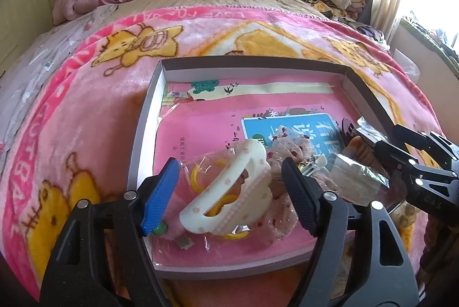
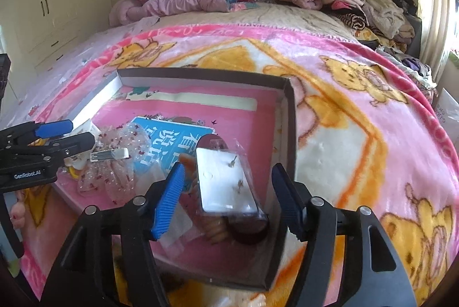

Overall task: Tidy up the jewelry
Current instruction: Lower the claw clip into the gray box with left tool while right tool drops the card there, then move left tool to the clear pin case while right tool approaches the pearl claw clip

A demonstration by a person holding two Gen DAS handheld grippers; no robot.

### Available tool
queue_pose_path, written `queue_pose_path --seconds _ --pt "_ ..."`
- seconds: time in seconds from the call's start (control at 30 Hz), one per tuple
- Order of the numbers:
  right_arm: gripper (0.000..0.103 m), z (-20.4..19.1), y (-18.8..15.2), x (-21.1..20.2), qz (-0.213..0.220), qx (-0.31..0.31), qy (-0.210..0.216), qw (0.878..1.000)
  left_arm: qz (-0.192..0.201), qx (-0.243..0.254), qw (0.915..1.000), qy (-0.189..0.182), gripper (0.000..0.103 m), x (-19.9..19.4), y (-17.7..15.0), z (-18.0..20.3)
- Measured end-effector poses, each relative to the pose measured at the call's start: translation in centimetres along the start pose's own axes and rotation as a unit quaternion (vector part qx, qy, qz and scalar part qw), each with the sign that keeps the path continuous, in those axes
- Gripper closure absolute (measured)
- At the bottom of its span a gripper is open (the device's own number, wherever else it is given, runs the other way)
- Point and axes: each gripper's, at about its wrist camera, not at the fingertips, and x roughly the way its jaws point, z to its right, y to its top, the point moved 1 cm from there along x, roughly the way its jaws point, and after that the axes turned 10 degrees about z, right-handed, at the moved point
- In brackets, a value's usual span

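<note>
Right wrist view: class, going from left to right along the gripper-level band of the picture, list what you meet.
left gripper → clear bag of pink beaded pieces → blue book cover → white earring card in plastic → right wall of the box → pink cartoon-bear blanket

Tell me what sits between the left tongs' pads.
In the left wrist view, a white hair clip in clear wrap lies between the open left tongs, touching neither pad, over yellow rings inside the box.
</note>
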Motion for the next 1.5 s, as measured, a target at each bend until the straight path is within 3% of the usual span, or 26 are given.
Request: queue_pose_path --seconds 0.3,0.43,1.03,1.5 --pt "0.024 0.1 0.0 -3.9 0.026 0.000 -0.006 1.000 0.025 -0.008 0.9996 0.001 0.014 -3.1 0.7 0.4" --pt "0.019 0.1 0.1 -5.7 0.038 0.001 -0.009 0.999 0.038 -0.010 0.9992 0.000 0.011 -4.6 0.9 0.5" --pt "0.017 -0.9 -1.7 -9.8 0.044 -0.010 -0.007 0.999 0.060 -0.023 0.9979 0.000 0.011 -9.1 -0.8 0.7" --pt "0.017 -1.5 -4.0 -11.1 0.035 -0.022 -0.006 0.999 0.053 -0.026 0.9981 0.013 0.011 -10.8 -3.4 0.6"
